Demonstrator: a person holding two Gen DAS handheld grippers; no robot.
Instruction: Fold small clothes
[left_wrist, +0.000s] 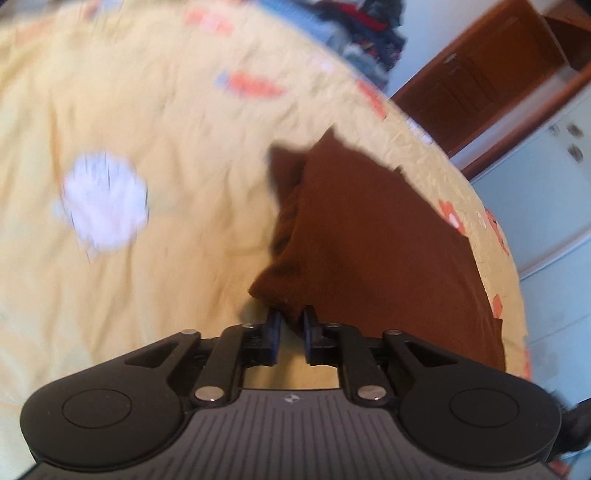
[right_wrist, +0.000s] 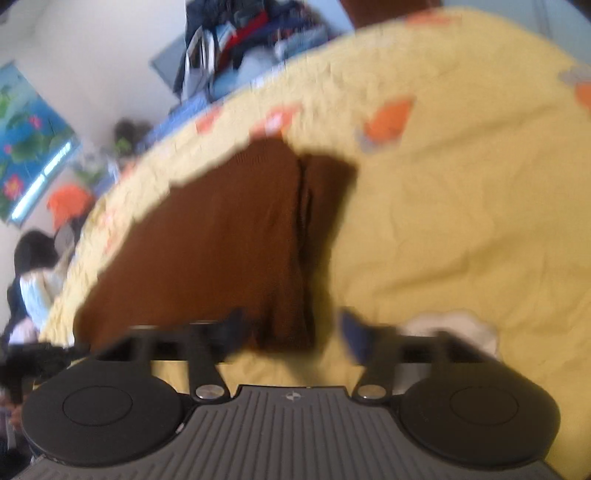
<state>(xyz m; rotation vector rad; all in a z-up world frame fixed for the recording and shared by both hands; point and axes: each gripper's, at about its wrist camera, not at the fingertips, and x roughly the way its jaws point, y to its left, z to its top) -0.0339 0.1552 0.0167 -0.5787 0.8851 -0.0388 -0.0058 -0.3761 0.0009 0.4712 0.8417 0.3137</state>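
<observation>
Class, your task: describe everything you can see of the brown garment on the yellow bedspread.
The brown garment is a plain rust-brown piece of soft, knit-looking cloth with no print. It lies near the edge of the yellow bedspread, partly folded, one layer lapped over another along a dark crease. The left tool pinches its near corner, lifting a bunched fold. The right tool stands open astride the near end of the fold, and its pads are not seen pressing on it. What kind of garment it is cannot be told.
</observation>
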